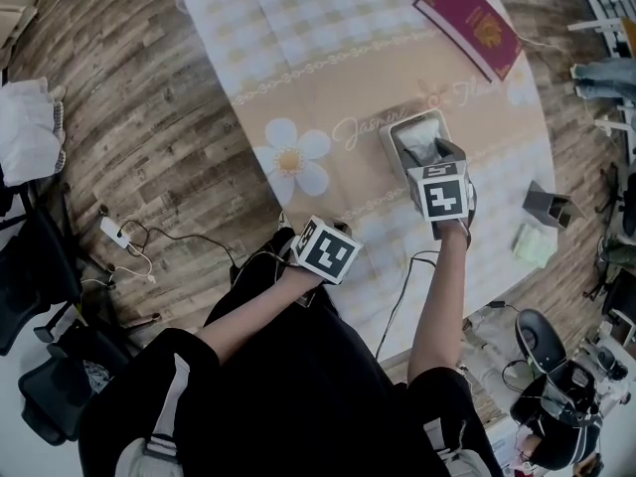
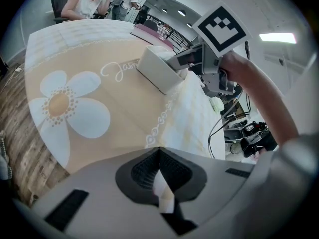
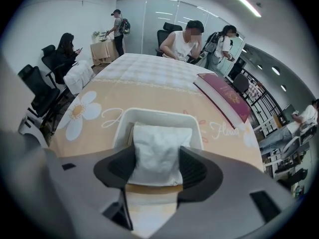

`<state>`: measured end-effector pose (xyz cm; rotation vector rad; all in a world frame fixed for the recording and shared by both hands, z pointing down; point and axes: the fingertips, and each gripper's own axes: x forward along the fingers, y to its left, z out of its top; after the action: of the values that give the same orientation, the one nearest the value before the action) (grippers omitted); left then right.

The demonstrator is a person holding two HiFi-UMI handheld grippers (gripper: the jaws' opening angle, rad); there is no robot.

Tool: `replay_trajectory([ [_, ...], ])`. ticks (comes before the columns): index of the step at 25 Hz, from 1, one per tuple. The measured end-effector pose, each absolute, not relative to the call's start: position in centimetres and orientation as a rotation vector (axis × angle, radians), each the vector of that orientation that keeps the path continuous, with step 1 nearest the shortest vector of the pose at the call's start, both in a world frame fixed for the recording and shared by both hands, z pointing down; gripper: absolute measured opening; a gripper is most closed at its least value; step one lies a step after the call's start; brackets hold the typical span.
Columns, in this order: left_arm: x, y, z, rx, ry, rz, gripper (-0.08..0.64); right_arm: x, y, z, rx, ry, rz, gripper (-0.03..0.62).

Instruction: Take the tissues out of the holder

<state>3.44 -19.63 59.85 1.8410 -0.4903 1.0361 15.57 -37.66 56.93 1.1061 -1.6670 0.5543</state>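
A white rectangular holder [image 3: 164, 114] stands on the flowered tablecloth, seen in the head view right of centre [image 1: 394, 139]. A white tissue pack [image 3: 159, 138] sticks up out of it. My right gripper [image 3: 157, 158] reaches down over the holder, and its two dark pads lie against the pack's left and right sides. From above, that gripper [image 1: 438, 155] sits at the holder's near end. My left gripper [image 2: 159, 151] hovers over the table's near edge with its jaws closed tip to tip and nothing held. It looks across at the holder [image 2: 157, 74] and the right gripper [image 2: 195, 62].
A dark red book [image 1: 469, 23] lies at the far right of the table [image 1: 298, 28]. A small grey stand [image 1: 549, 207] and a pale green packet [image 1: 537, 244] sit near the right edge. People sit at the table's far end [image 3: 183, 41]; office chairs and cables surround it.
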Motion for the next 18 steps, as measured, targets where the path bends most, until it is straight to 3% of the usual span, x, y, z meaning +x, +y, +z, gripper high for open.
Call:
replay_trajectory([
  [18,2.9,-20.1,59.7,1.856,-0.513,1.056,0.008,15.8,-37.1,52.1,1.327,-1.748,0.584,0.272],
])
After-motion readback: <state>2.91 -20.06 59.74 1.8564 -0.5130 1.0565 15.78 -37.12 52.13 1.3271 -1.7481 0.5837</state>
